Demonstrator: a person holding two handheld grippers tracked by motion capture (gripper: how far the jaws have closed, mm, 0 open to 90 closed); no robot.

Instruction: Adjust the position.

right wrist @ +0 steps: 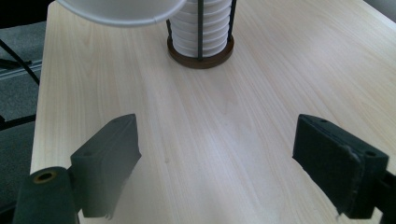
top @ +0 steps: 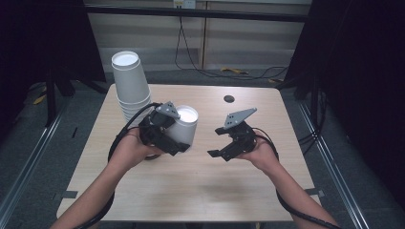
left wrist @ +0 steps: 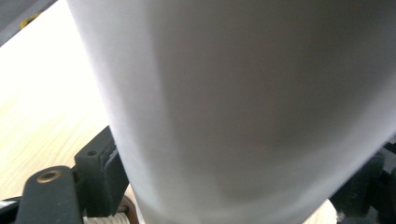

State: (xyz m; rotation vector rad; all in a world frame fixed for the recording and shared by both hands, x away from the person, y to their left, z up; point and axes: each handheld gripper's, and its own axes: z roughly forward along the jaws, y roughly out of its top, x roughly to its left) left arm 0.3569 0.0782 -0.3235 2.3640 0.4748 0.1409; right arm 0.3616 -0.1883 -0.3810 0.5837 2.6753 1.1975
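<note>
Overhead cam fwd-down; table [top: 200, 191] shared.

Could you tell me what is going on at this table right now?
A person is working with a gripper in each hand at a wooden table. The left gripper is shut on a white paper cup, held bottom up just above the table. Behind it, a stack of upturned paper cups stands in a holder with a dark round base. The right gripper waits beside the cup with its jaws open and nothing between them.
</note>
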